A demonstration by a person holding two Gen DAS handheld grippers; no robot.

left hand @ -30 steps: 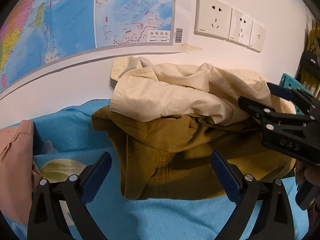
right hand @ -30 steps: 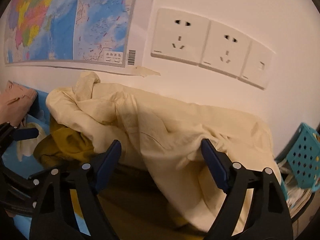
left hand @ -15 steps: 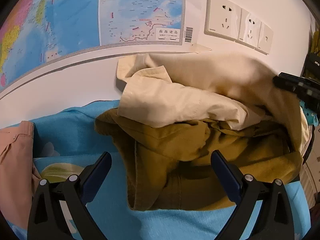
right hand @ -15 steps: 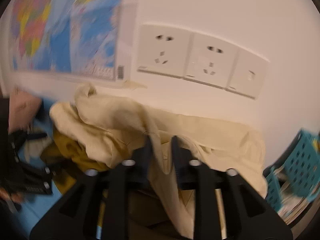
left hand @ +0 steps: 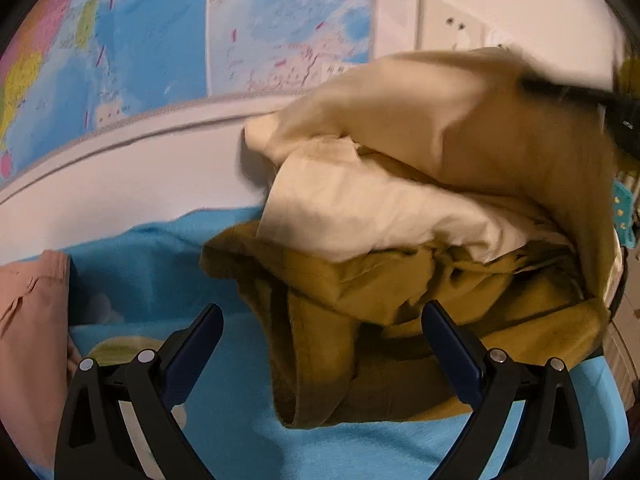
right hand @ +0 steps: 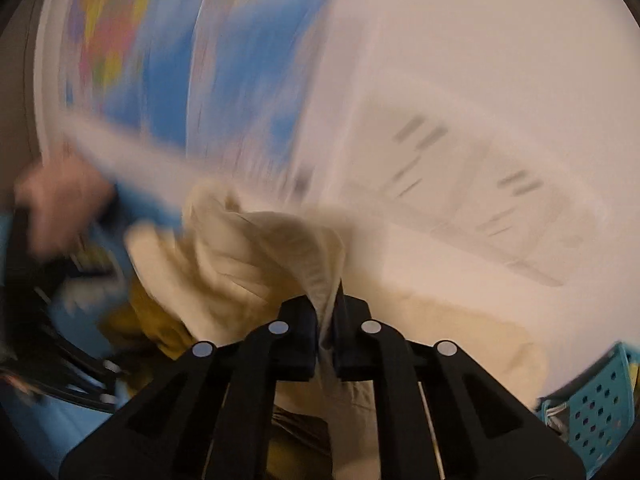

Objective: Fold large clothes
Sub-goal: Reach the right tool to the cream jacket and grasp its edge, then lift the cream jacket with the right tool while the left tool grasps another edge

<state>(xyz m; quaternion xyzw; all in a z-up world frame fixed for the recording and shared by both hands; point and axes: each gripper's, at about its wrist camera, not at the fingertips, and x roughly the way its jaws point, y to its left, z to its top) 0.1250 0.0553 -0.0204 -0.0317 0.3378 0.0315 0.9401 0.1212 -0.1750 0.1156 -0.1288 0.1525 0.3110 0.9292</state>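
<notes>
From the left wrist, the left gripper (left hand: 320, 340) stands with jaws wide apart, nothing between them, above the blue blanket (left hand: 248, 432). The cream garment (left hand: 384, 216) lies centre-right atop a mustard garment (left hand: 352, 312).

From the right wrist, blurred, the right gripper (right hand: 326, 328) has just pinched together on the cream garment (right hand: 256, 256) at lower centre.

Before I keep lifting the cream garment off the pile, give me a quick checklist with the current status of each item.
1. Right tool clamped on cream garment: ok, it has just closed with fabric pinched between the pads.
2. Left tool free: ok, open, nothing between its fingers.
3. Mustard garment staying down on the blue blanket: ok.
4. Only one layer gripped: cannot tell.
5. Cream garment clear of the mustard one: not ok, most of it lies on top.
6. Right wrist view sharp: not ok, blurred.
</notes>
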